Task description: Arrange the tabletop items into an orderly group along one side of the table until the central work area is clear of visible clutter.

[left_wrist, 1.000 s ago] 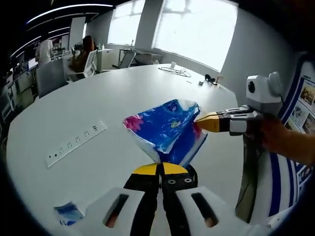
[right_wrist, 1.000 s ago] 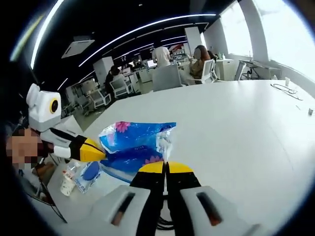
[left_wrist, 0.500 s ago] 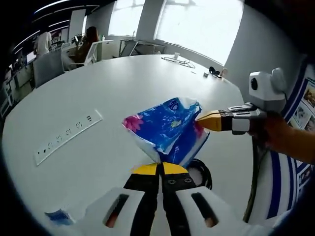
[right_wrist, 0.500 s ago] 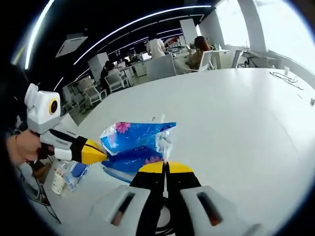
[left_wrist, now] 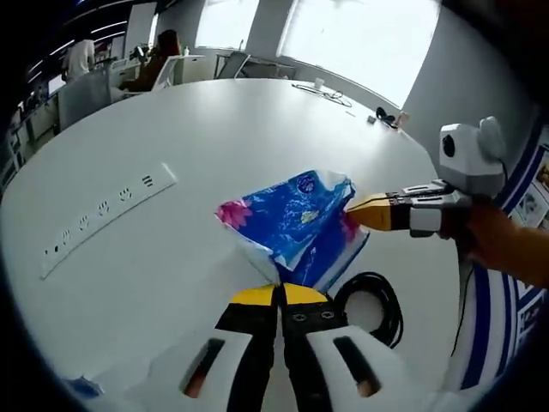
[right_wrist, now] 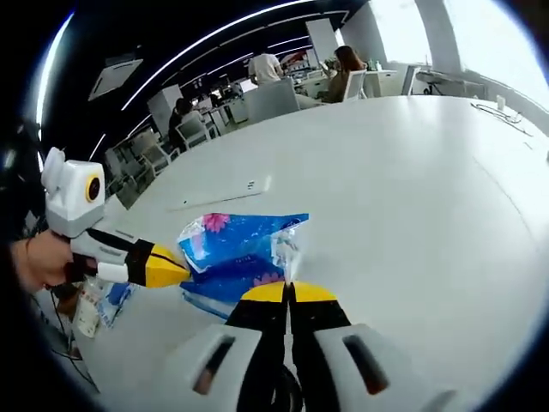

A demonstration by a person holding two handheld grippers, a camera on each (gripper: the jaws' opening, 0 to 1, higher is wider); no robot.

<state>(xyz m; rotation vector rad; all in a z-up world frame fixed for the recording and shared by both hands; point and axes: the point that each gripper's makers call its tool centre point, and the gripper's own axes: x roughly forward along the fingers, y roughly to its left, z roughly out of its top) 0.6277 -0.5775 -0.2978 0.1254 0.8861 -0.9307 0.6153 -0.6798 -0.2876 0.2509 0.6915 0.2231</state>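
- In the left gripper view, a white power strip [left_wrist: 103, 212] lies flat on the round white table [left_wrist: 214, 129], well apart from the bag and toward the left of the frame.
- A small blue packet [left_wrist: 81, 386] shows at the bottom left edge, partly cut off.
- The left gripper [left_wrist: 279, 296] has its yellow-tipped jaws closed on the lower corner of the blue plastic bag [left_wrist: 296, 227], which has a pink flower print.
- A coiled black cable [left_wrist: 369, 305] lies on the table just right of that gripper, beside the bag.
- The right gripper [left_wrist: 360, 213] comes in from the right, held by a hand [left_wrist: 502, 245], its jaws pinched on the bag's far corner.
- In the right gripper view, the left gripper [right_wrist: 176, 268] enters from the left and touches the blue plastic bag [right_wrist: 236, 257].
- The right gripper [right_wrist: 287, 294] is clamped on the bag's near edge.
- The bag hangs stretched between both grippers, above the table [right_wrist: 412, 172] near its edge.
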